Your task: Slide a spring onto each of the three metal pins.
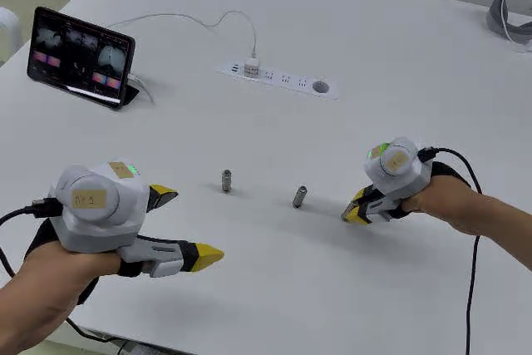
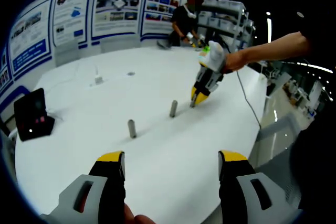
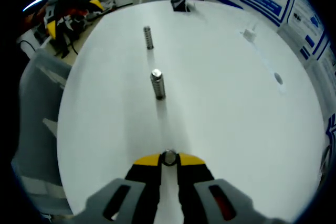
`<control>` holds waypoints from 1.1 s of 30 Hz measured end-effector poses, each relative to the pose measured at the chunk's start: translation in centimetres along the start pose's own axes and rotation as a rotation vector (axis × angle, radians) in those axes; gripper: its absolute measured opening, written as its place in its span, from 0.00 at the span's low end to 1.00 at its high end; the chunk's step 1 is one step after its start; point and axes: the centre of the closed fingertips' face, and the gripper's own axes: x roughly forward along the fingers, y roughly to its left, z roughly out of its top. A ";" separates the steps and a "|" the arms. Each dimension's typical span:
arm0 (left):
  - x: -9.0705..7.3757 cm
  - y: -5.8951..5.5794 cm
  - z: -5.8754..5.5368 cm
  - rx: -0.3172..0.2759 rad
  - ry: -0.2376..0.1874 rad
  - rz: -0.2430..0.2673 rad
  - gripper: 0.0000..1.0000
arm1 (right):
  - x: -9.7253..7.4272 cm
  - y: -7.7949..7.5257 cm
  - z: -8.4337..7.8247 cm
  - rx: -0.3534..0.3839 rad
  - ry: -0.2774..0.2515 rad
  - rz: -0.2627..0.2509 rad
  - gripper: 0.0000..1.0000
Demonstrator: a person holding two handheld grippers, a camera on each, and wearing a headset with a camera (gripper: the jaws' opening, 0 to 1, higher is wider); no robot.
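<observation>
at lower right the right gripper (image 1: 356, 212) pinches a small pin (image 3: 168, 157). hold it upright. the left gripper (image 2: 171, 157) gapes wide, empty.

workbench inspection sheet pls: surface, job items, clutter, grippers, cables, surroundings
surface: white table, no marks seen
job's things: two pins stand apart mid-table, first pin and second pin, both look coiled; third pin is a small metal piece, spring not clear
clutter: tablet, power strip with charger, grey strap at far edge
grippers: left gripper open, holding nothing; right gripper shut on third pin
cables: white cable from charger toward tablet; black leads on grippers
surroundings: wall posters, a person at the table's far end
</observation>
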 end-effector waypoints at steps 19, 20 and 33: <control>0.2 0.2 1.4 -0.023 -0.036 -0.008 0.75 | -1.0 1.0 -1.2 0.166 -0.063 -0.054 0.42; 0.2 0.2 1.4 -0.022 -0.038 -0.008 0.75 | -1.1 1.0 -1.5 0.174 -0.065 -0.064 0.44; 0.4 0.4 2.0 -0.016 -0.047 -0.011 0.77 | -2.9 1.7 -1.8 0.288 -0.156 -0.123 0.55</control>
